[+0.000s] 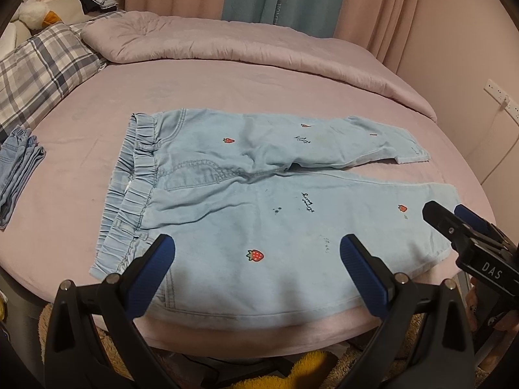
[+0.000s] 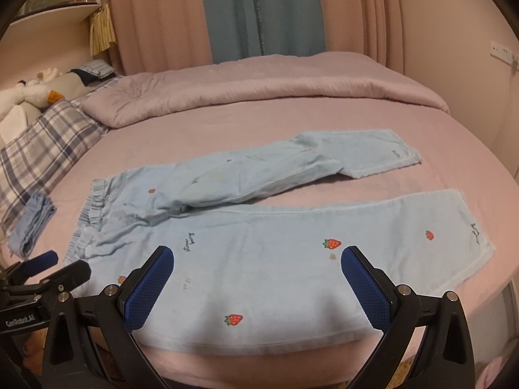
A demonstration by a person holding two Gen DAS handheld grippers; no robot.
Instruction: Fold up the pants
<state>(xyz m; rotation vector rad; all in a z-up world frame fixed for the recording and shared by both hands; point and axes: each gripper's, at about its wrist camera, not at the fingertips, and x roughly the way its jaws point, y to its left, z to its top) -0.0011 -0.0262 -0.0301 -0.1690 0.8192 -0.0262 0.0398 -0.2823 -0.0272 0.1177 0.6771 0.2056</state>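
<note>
Light blue pants [image 1: 246, 201] with strawberry prints lie spread flat on the pink bed, waistband to the left, both legs running right; they also show in the right wrist view [image 2: 266, 259]. The far leg [image 2: 324, 155] is slightly rumpled, the near leg lies along the bed's front edge. My left gripper [image 1: 258, 259] is open and empty, hovering above the near leg close to the waistband side. My right gripper [image 2: 258, 265] is open and empty above the near leg, further toward the hem. It also shows at the right of the left wrist view [image 1: 447, 217].
A folded pair of blue pants [image 1: 19, 168] lies at the bed's left edge. A plaid pillow [image 1: 39, 71] and plush toys [image 1: 35, 9] sit at the far left. A pink quilt [image 1: 243, 48] is bunched along the back. Curtains hang behind; a wall socket [image 1: 501, 99] is at right.
</note>
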